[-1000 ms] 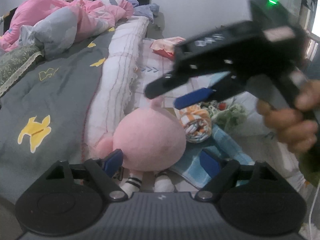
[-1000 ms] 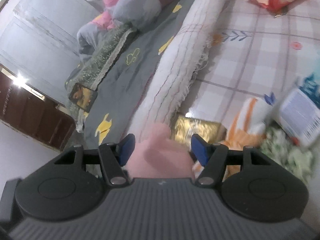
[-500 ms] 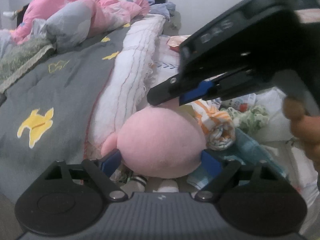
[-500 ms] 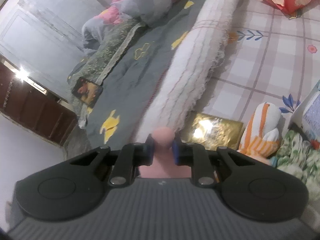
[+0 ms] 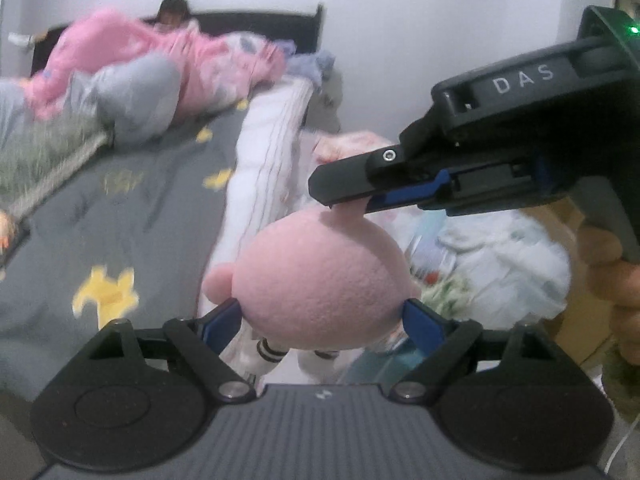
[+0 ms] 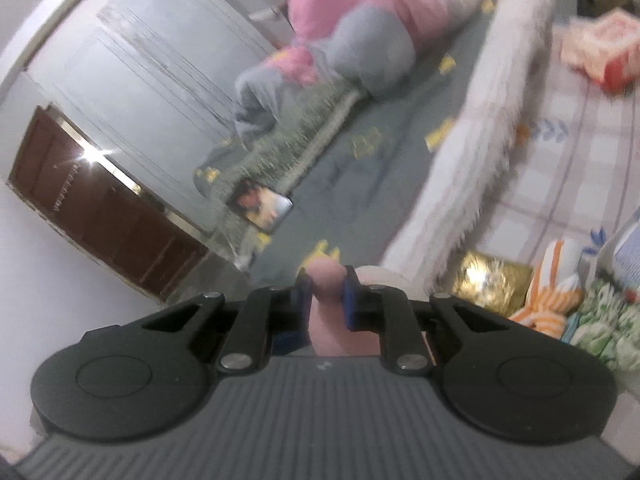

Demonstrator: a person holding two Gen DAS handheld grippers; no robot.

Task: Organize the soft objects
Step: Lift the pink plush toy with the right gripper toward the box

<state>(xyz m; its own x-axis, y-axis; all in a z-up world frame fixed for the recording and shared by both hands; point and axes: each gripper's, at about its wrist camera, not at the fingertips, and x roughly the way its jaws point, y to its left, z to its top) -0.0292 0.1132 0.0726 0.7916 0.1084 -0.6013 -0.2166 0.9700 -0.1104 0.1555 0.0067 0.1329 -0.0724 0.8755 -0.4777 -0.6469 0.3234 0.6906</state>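
Note:
A round pink plush toy [image 5: 324, 284] with striped-sock legs hangs in front of the left wrist view, lifted off the pile. My left gripper [image 5: 322, 314] has its jaws set wide, and both blue pads [image 5: 222, 320] press on the sides of the toy's head. My right gripper [image 5: 346, 200] comes in from the right, held by a hand [image 5: 612, 276], and is shut on the small pink nub on top of the head. In the right wrist view that nub [image 6: 326, 280] sits pinched in the right gripper [image 6: 326, 294].
A bed with a grey quilt [image 5: 120, 208] and a rolled white blanket [image 5: 264, 160] lies left. A person lies by pink bedding [image 5: 160, 60] at the headboard. An orange-striped rolled cloth [image 6: 552, 284], gold packet [image 6: 488, 280], green patterned cloth [image 6: 604, 320] and a red-white pack [image 6: 600, 52] lie right.
The right gripper closed on the toy's top nub. Both grippers then rose with the toy, which now hangs above the pile of cloths, and the views tilted up toward the headboard.

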